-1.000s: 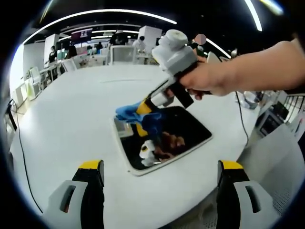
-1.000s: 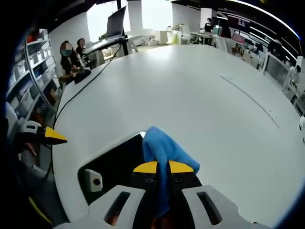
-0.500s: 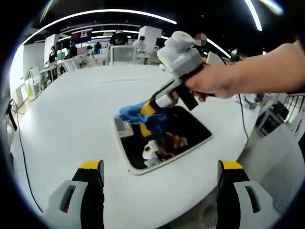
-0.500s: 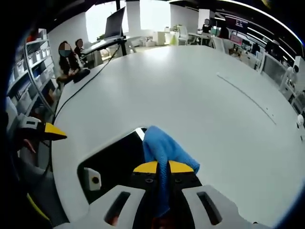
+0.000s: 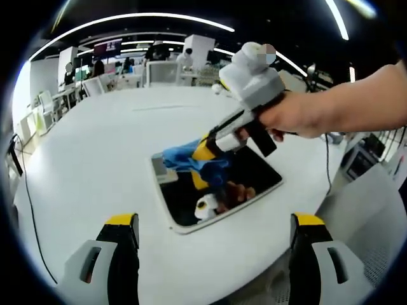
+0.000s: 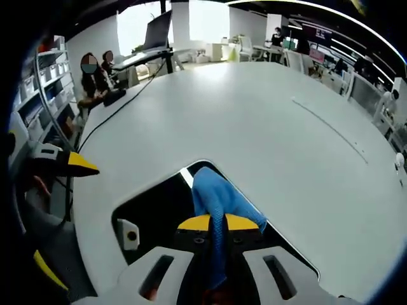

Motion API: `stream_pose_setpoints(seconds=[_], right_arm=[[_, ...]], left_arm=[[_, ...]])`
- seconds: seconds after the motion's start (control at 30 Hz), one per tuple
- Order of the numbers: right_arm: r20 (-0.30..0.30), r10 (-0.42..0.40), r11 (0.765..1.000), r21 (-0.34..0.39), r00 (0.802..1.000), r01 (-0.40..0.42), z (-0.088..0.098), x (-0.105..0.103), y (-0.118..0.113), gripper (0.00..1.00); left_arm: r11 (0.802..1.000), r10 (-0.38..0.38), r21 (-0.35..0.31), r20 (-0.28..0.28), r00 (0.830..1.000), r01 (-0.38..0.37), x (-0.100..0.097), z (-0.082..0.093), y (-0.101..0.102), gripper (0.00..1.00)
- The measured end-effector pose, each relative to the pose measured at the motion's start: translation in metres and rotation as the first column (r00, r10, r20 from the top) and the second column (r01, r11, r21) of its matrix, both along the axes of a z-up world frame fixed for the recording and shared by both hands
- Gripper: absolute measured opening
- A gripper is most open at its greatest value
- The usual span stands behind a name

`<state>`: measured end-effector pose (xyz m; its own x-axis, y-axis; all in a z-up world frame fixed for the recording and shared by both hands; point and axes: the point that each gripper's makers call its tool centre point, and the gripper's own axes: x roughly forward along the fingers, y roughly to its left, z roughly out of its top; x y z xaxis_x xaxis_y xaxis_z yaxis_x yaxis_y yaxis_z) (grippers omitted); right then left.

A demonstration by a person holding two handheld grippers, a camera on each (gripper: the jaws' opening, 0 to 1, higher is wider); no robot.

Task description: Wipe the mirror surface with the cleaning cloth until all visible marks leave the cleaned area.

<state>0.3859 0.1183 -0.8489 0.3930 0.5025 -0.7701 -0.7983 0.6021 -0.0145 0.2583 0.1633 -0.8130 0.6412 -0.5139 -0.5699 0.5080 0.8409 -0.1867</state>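
Your right gripper point(image 6: 218, 223) has its jaws closed on the blue cloth point(image 6: 217, 198), which bunches just ahead of the tips and rests on the mirror point(image 6: 159, 206). In the left gripper view, the mirror point(image 5: 254, 178) lies flat on the white table point(image 5: 95, 165), with the cloth point(image 5: 191, 159) at its far left part. Your left gripper point(image 5: 216, 232) hangs near you, jaws wide apart, holding nothing, well short of the mirror.

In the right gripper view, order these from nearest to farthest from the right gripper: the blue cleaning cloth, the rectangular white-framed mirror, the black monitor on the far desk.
1. Blue cleaning cloth, clamped in the right gripper.
2. Rectangular white-framed mirror, under the cloth.
3. Black monitor, far back, upper left.
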Motion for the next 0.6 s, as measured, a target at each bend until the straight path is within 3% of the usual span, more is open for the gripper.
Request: stream_pose_setpoints(seconds=[0.6], right_arm=[[-0.018,0.012,1.0,0.027,1.0,-0.012,0.0,-0.036,0.0,0.02]], left_arm=[[1.0,-0.013,0.002,-0.007,1.0,0.013,-0.001,-0.002,-0.002,0.99]])
